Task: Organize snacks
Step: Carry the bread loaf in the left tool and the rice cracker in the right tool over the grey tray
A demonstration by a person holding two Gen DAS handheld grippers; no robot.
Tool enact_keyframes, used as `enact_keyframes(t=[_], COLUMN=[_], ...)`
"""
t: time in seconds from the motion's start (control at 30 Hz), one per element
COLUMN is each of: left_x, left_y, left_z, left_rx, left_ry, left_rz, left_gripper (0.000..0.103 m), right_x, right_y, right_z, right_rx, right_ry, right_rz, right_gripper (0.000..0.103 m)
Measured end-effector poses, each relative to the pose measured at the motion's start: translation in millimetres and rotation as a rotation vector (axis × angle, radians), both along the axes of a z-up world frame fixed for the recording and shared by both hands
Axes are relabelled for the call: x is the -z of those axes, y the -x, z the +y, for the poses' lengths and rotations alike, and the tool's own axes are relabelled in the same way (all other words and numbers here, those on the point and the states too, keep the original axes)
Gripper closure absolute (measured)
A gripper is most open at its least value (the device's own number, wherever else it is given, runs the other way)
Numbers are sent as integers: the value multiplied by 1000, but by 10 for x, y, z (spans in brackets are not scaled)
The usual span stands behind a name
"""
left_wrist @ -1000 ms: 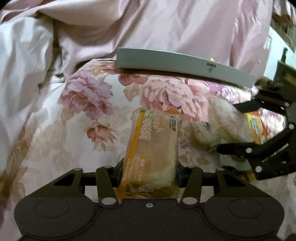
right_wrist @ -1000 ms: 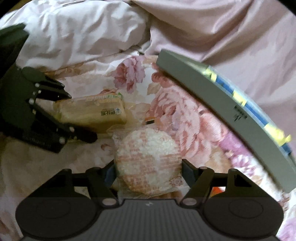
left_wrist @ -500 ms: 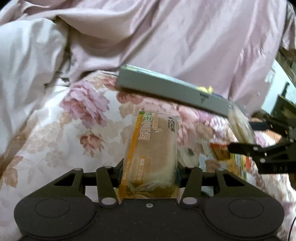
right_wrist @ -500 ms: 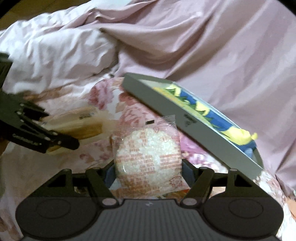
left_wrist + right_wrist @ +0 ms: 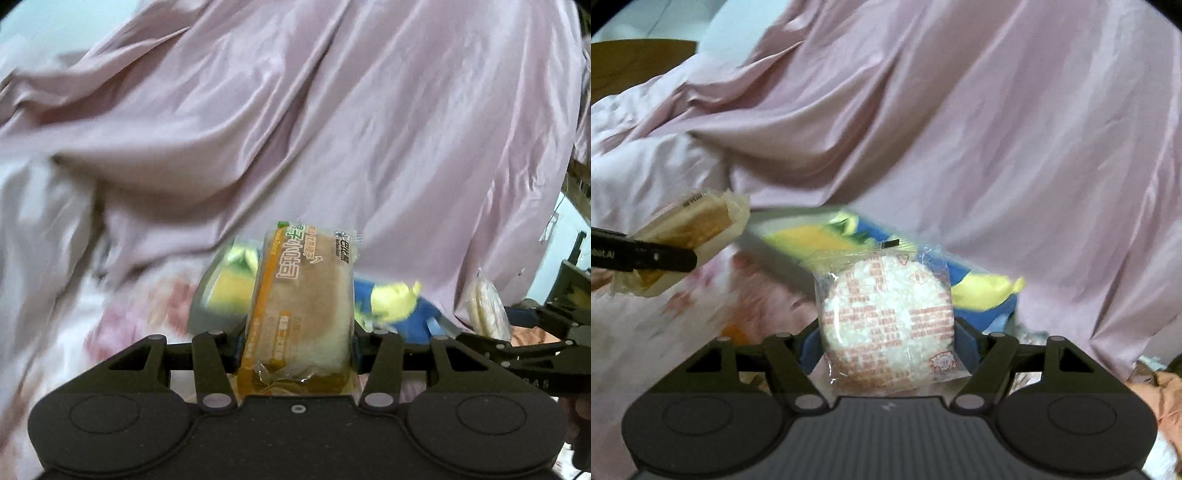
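The left gripper (image 5: 297, 343) has its jaws clamped on a wrapped bread snack (image 5: 301, 302), held off the bed. The right gripper (image 5: 886, 347) grips a round rice cracker packet (image 5: 886, 325) — its jaws pressed on both sides. Beyond both lies a grey tray (image 5: 783, 254) on the floral bedsheet (image 5: 646, 332), toward the bed's far edge — blurred.

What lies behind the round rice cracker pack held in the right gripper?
Behind the rice cracker pack sits a grey tray with a blue-and-yellow lining; the pack covers its middle, so any contents there are hidden.
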State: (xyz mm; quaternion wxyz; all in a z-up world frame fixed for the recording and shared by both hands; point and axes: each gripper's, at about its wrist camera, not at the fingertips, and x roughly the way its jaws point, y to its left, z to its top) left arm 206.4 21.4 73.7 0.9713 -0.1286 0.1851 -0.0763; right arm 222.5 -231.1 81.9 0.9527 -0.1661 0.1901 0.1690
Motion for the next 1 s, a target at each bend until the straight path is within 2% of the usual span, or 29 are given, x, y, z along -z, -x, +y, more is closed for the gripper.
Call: enact_keyframes(t=[0.13,0.27,0.43,0.77,1.0], left_x=[-118,-120,2,308,396], left_y=[-451,-835,-1122,-1108,-1053], left_z=[-79,-160,-265,-205,-166], left_rx=[-12,-27,-33,-5,9], left_ry=[-19,-40,-83,-121,-115], left_rz=[-13,-6,60,140,187], left_gripper=[52,52,52,52,52], right_x=[-83,-35,130,405,518], right_y=[-374,-746,-1090,-1128,-1139], right_z=[-48,-117,-132,-72,-77], right_rx=[47,89,113,77,89], right_ry=[2,-8,-12,-15,-63], right_rz=[-14,8,64,166,288], right_gripper=[28,28,28,28,28])
